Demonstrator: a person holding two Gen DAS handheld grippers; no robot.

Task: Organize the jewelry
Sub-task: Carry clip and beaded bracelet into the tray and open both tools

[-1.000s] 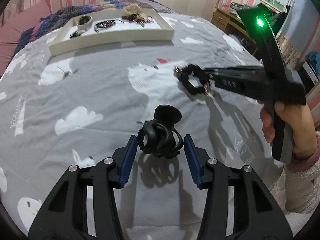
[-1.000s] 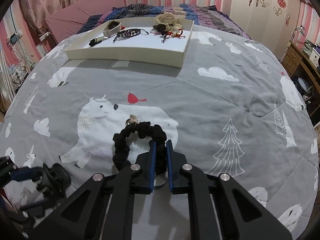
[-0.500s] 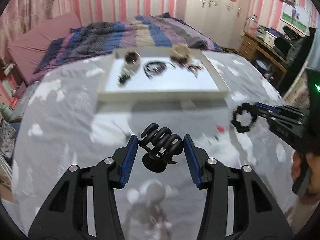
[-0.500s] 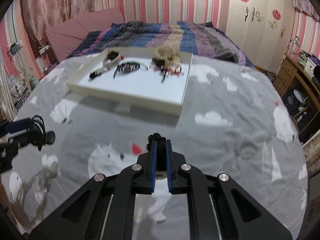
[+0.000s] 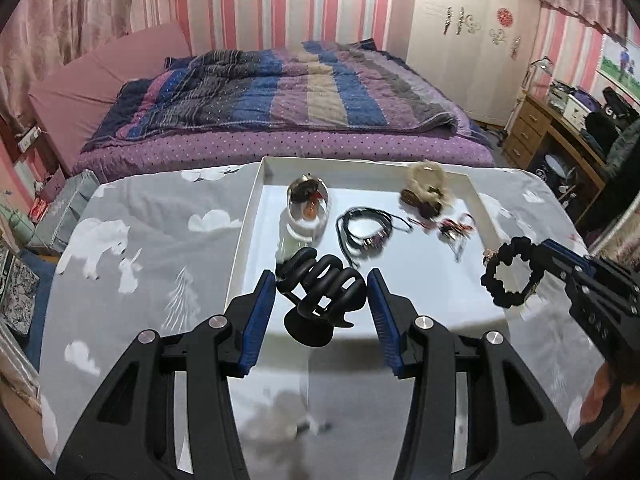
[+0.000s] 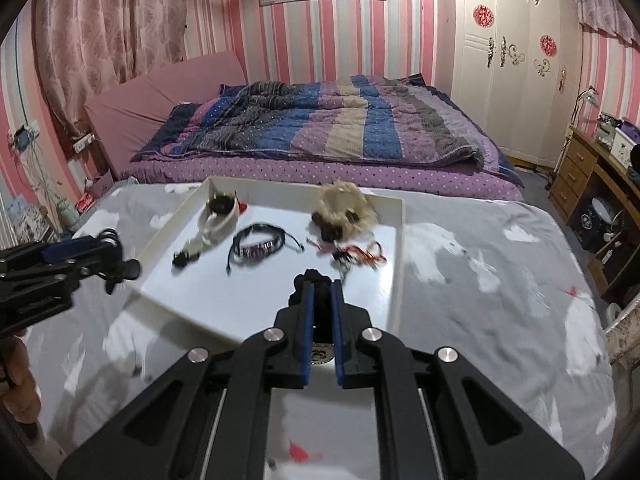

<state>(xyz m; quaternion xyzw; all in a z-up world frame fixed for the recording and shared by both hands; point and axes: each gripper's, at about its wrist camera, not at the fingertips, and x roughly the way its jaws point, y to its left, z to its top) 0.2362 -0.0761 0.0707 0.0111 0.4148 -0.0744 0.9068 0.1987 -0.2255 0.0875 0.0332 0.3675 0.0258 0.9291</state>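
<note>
My left gripper (image 5: 321,294) is shut on a black claw hair clip (image 5: 320,300), held above the near edge of the white tray (image 5: 244,232). My right gripper (image 6: 320,298) is shut on a black scrunchie (image 6: 310,282), seen as a ring in the left wrist view (image 5: 510,278), over the tray's near right part. In the tray lie a white bangle (image 5: 310,208), black cord bracelets (image 5: 366,232), a beige fluffy scrunchie (image 5: 426,184) and red strings (image 5: 454,228).
The tray rests on a grey animal-print cover (image 5: 140,272). Behind it is a bed with a striped quilt (image 5: 300,92). A wooden desk (image 6: 592,176) stands at the right, a white wardrobe (image 6: 516,60) at the back.
Both grippers rose from the grey cover and moved forward to the tray, carrying the claw clip and the black scrunchie. Both stayed shut.
</note>
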